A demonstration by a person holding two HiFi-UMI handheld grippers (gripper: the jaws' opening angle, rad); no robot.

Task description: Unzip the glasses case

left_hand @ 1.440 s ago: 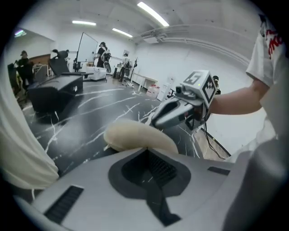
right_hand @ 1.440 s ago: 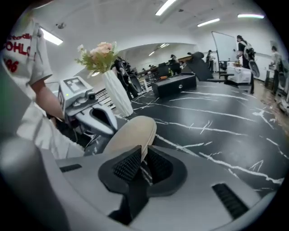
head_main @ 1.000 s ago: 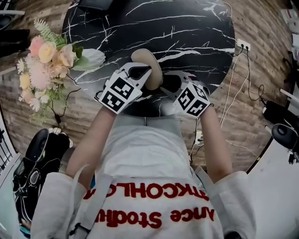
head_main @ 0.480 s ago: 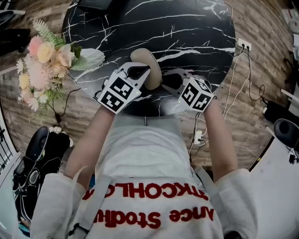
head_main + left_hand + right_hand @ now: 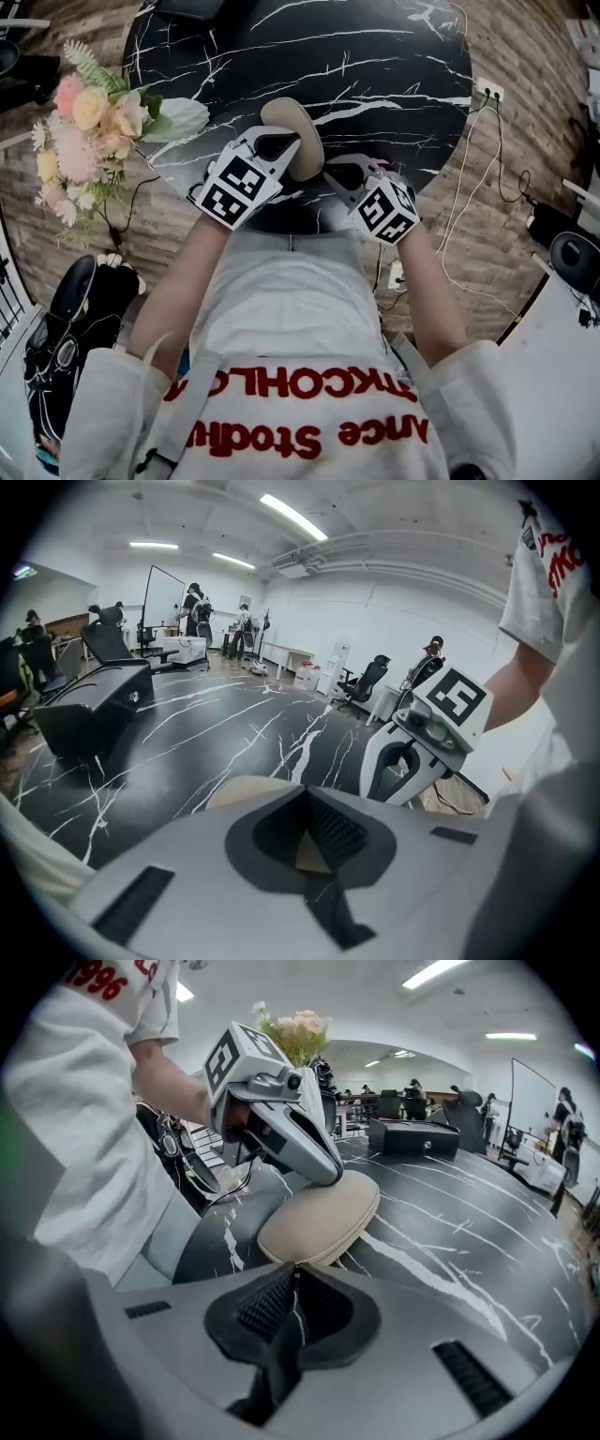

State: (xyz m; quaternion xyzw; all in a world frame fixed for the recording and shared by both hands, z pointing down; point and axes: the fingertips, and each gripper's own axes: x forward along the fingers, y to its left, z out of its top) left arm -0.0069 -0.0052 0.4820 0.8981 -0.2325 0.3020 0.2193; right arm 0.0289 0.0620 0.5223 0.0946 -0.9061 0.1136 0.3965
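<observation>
An open office with ceiling strip lights lies behind a round bench (image 5: 375, 56) of black stone with white veins; its top is smooth and glossy. Close to its near edge lies the case (image 5: 319, 1218), between the two tools. The left tool (image 5: 307, 829) is closed on the left side of the case, and a beige wedge of it shows between the pads. The right tool (image 5: 294, 1288) has just been closing; its jaws are now almost together, at the near end of the case. A thin pale sliver stands between the pads, maybe the zip pull, but it is too small to be sure.

To do this step well, I think the left tool should hold firm and press the case down a little, because the glossy top may let it slide. The right tool should pull low along the seam and follow its curve, not lift upward, or the small pull may slip out.

The case is a long padded oval, with a matte beige skin like soft leather. The tools are grey hard plastic with dark ribbed pads.
</observation>
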